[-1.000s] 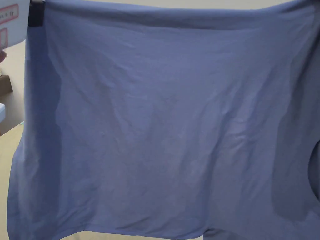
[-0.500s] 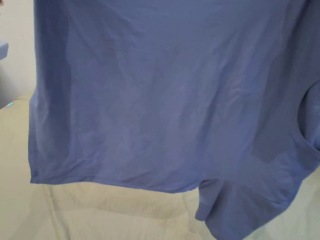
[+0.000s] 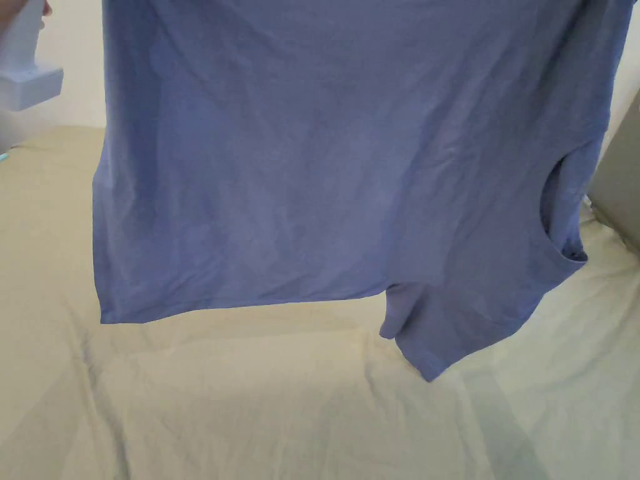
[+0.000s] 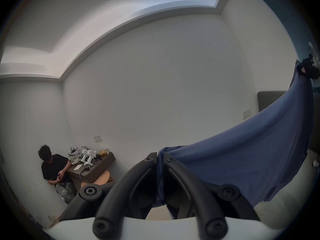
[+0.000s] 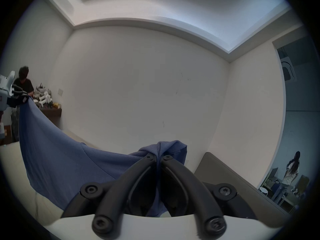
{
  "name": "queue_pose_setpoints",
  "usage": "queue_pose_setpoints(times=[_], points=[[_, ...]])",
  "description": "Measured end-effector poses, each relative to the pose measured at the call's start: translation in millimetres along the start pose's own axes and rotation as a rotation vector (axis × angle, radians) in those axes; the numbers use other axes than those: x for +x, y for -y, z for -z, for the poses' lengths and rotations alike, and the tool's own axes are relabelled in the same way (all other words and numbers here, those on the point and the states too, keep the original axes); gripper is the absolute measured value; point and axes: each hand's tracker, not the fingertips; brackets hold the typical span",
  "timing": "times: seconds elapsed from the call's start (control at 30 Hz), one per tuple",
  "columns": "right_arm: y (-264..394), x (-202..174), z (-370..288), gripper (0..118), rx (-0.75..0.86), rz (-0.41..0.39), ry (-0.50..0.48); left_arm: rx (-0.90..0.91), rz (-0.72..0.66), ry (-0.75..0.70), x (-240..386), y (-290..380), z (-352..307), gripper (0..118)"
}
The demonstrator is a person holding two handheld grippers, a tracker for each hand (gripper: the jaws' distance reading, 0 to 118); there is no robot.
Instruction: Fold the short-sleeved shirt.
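Note:
A blue short-sleeved shirt [image 3: 325, 175] hangs sideways in the air above a bed, stretched between both grippers. Its hem edge [image 3: 237, 306] runs along the bottom, one sleeve [image 3: 431, 344] dangles lowest, and the neck opening [image 3: 556, 212] faces right. In the left gripper view my left gripper [image 4: 160, 157] is shut on one corner of the shirt [image 4: 251, 157], with the right gripper [image 4: 306, 68] far off at the other end. My right gripper [image 5: 159, 157] is shut on a bunched corner of the shirt [image 5: 69, 160]; the left gripper [image 5: 22, 98] holds the far end.
A pale sheet [image 3: 250, 406] covers the bed below the shirt. A grey headboard [image 3: 619, 187] stands at the right. One person [image 4: 52, 167] sits at a dark desk [image 4: 97, 167] in the corner. Another person [image 5: 290, 172] stands beyond a doorway.
The head camera has tipped downward, and the shirt now takes up less of the picture. Its hem and hanging sleeve now show above the sheet. The shirt is still held up.

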Motion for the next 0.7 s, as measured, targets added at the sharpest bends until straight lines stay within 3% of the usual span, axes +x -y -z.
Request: queue_pose_setpoints(times=[0.13,0.23,0.37,0.53,0.7], points=[[44.0,-21.5,10.7,4,-0.062,-0.022,-0.038,-0.057,0.017,0.021,12.4,45.0,19.6,4],[88.3,-34.4,14.6,4,-0.133,0.016,-0.082,-0.115,-0.022,0.067,21.8,82.4,20.2,4],[153.1,-54.1,-4.3,4,-0.223,0.031,-0.148,-0.190,0.059,0.106,45.1,151.7,7.5,4],[228.1,-75.5,-60.4,4,-0.321,0.053,-0.247,-0.285,0.070,0.171,63.6,231.3,-41.4,4],[293.0,-96.9,-150.3,4,-0.437,0.123,-0.373,-0.386,0.079,0.210,79.7,308.6,-115.4,4]])
